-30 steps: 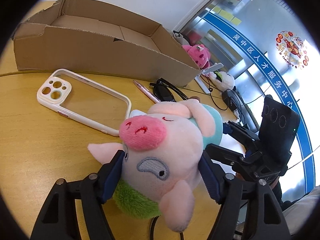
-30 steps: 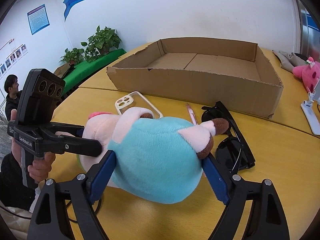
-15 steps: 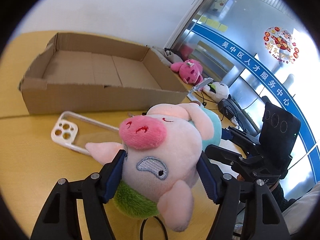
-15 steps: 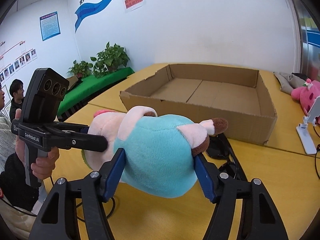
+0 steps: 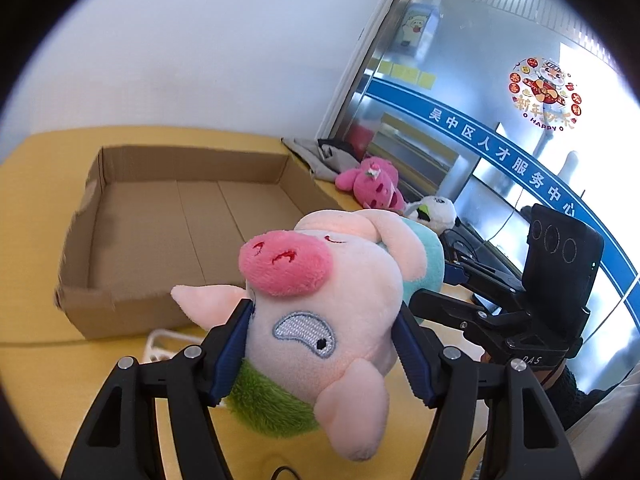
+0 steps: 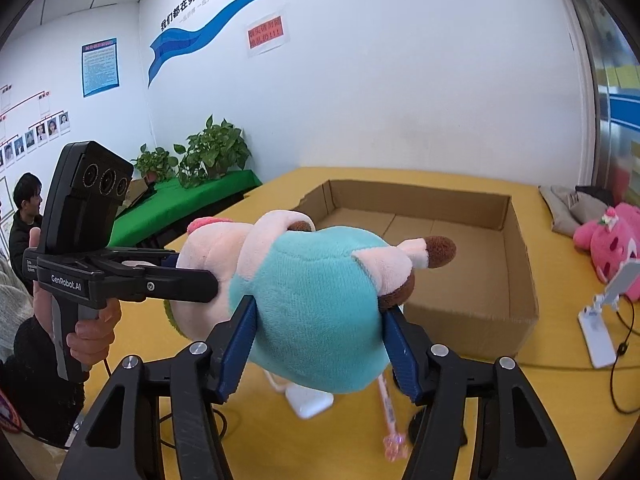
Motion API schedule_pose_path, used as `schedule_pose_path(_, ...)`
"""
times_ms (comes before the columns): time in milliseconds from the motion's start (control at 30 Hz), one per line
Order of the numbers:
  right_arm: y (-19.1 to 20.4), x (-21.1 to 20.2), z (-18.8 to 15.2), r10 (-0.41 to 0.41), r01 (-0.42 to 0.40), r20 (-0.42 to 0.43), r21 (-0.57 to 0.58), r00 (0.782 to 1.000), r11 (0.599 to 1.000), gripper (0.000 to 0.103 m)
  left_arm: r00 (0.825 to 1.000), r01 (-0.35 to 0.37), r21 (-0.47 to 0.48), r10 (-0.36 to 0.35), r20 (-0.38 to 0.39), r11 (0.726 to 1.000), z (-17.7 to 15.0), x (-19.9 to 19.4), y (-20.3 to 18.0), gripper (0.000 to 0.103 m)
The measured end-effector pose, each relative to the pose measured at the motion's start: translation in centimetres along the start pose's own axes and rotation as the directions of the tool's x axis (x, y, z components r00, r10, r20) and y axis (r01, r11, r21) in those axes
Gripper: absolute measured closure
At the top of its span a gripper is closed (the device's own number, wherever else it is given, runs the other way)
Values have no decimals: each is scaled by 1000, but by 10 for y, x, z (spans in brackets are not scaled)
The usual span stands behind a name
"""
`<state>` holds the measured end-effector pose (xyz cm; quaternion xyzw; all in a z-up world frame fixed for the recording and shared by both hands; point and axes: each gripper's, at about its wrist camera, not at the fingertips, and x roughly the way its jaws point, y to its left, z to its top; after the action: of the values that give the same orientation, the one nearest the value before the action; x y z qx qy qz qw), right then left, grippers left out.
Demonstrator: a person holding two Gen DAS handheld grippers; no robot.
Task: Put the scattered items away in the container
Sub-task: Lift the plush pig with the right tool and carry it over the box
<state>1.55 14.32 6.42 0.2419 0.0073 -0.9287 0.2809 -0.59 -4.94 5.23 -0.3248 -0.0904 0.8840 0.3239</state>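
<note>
A plush pig [image 5: 320, 312] with a pink head, teal body [image 6: 316, 304] and green collar hangs in the air between both grippers. My left gripper [image 5: 324, 344] is shut on its head. My right gripper [image 6: 316, 340] is shut on its teal body. The open cardboard box [image 5: 80, 280] stands on the yellow table just beyond and below the pig, and it also shows in the right wrist view [image 6: 516, 264]. Its inside looks bare. A white phone case [image 6: 308, 400] and a pink pen [image 6: 390, 412] lie on the table under the pig.
A pink plush toy [image 6: 608, 240] and grey cloth [image 6: 568, 208] lie at the table's far right. A white phone stand [image 6: 600, 320] with a cable stands right of the box. A white panda plush [image 5: 432, 210] sits beyond the pig. A person [image 6: 24, 216] sits far left.
Both grippers have lifted the pig up from the table and carried it toward the box. The phone case, pen and sunglasses now lie below, mostly hidden.
</note>
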Motion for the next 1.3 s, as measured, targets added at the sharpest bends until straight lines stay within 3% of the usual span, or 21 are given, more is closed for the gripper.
schedule_pose_path(600,-10,40,146,12,-5,118,-52,993,999,39,990,-94,114,81,118,989,140,-27,24,37)
schedule_pose_path(833,-18,73,205,36,-27,151,-58,988,998,39,982,-142,135,122,146,981,193,-30,46,37)
schedule_pose_path(1067,-37,131,239,35,-33,148,-15,988,999,39,980,-169,116,154,129,979,232,0,90,37)
schedule_pose_path(1300,-75,203,232,11,-18,85,91,996,996,40,989,-142,90,137,56,986,235,60,147,37)
